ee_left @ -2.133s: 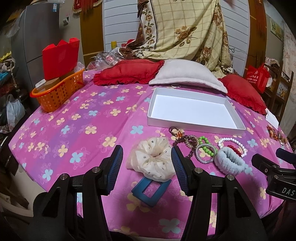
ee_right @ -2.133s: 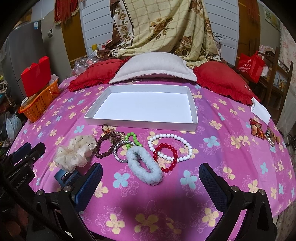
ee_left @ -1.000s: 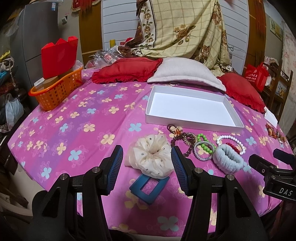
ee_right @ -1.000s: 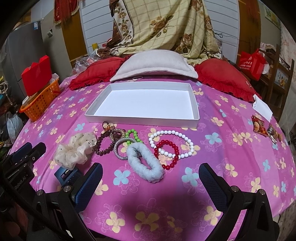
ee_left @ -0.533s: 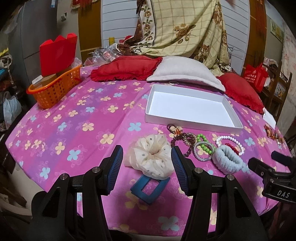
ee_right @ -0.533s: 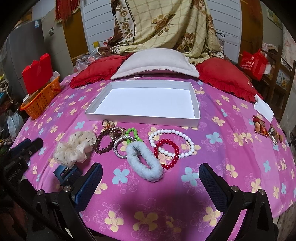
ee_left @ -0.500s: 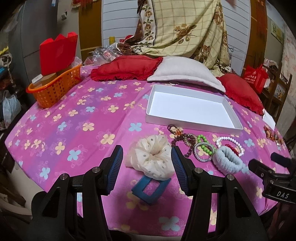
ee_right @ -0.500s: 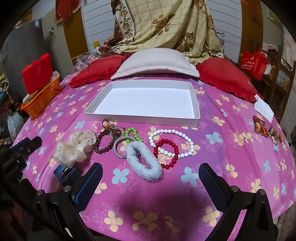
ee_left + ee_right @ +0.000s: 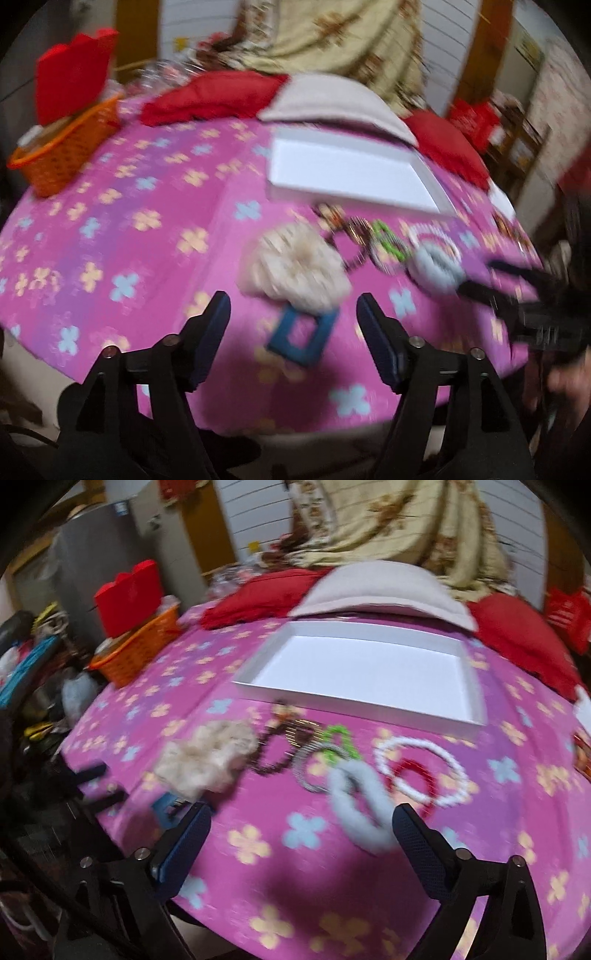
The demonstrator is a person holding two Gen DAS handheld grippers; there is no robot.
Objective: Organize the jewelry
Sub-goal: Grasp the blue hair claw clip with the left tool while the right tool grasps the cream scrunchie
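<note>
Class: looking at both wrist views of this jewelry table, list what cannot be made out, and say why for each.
1. Brown bead strand: motion blur in both views; bead count and clasp unreadable.
2. Blue clip: left view, its far end is covered by the cream scrunchie; right view, mostly hidden by the gripper finger.
3. Small items at the table's right edge: cut off by the frame, blurred.
4. Orange basket contents: hidden by its wall and red box.

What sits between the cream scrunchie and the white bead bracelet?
Right wrist view: dark bead bracelet, silver bangle, green bead bracelet, between cream scrunchie and white bead bracelet.
</note>
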